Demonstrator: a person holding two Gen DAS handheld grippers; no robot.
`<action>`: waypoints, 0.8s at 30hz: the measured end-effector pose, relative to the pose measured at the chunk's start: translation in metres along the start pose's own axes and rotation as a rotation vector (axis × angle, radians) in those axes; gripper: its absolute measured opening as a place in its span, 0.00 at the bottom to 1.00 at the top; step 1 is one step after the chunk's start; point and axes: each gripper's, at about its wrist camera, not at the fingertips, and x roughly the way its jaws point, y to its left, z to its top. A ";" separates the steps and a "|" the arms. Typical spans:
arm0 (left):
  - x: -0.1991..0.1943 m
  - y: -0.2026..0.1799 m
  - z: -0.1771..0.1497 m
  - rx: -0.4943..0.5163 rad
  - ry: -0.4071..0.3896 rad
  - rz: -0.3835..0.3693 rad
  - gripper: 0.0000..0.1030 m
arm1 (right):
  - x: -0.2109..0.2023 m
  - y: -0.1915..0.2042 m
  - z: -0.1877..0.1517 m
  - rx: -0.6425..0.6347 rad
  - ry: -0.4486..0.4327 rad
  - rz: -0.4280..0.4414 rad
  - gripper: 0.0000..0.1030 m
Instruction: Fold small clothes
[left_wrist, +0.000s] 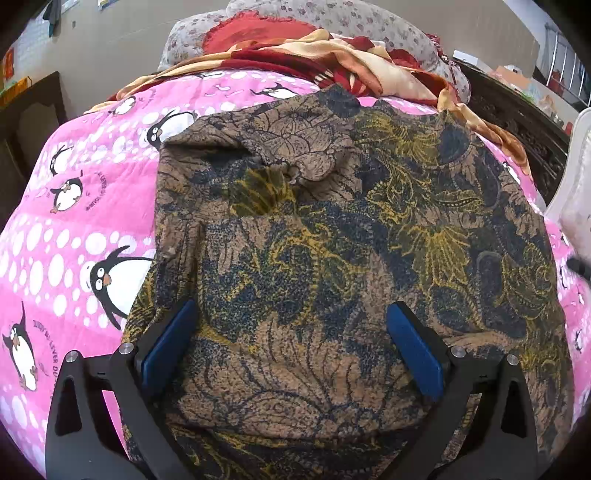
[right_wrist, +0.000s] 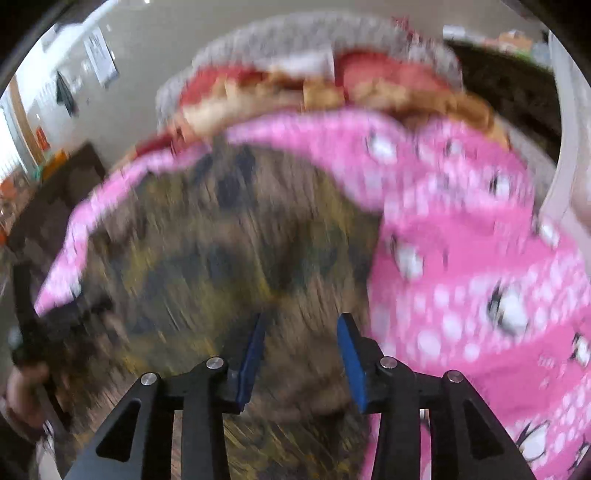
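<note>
On the pink penguin quilt (left_wrist: 74, 229), the brown floral garment (left_wrist: 332, 221) lies beneath both parted claws (left_wrist: 291, 314) (right_wrist: 301, 325).

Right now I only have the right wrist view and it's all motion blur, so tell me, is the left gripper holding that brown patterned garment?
Observer: No. The left gripper is open, jaws wide apart above the brown patterned garment, nothing between its pads.
Operator: Is the garment spread flat?
Observer: Mostly spread over the pink penguin quilt, but a bunched fold sits near its far left part.
Operator: What's beyond the garment?
Observer: A red and cream blanket lies crumpled at the far end of the quilt, in front of a floral pillow.
Operator: And my right gripper?
Observer: The right gripper is open over the garment's edge, gripping nothing.
</note>
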 end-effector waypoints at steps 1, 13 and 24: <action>0.000 -0.001 -0.001 0.001 -0.001 0.002 0.99 | 0.003 0.007 0.007 -0.010 -0.005 0.013 0.48; -0.002 0.003 -0.002 -0.010 -0.016 -0.018 0.99 | 0.061 0.033 0.030 -0.107 0.097 -0.116 0.66; -0.013 0.002 0.031 -0.038 -0.075 -0.025 0.99 | 0.072 0.080 -0.021 -0.298 0.085 0.010 0.69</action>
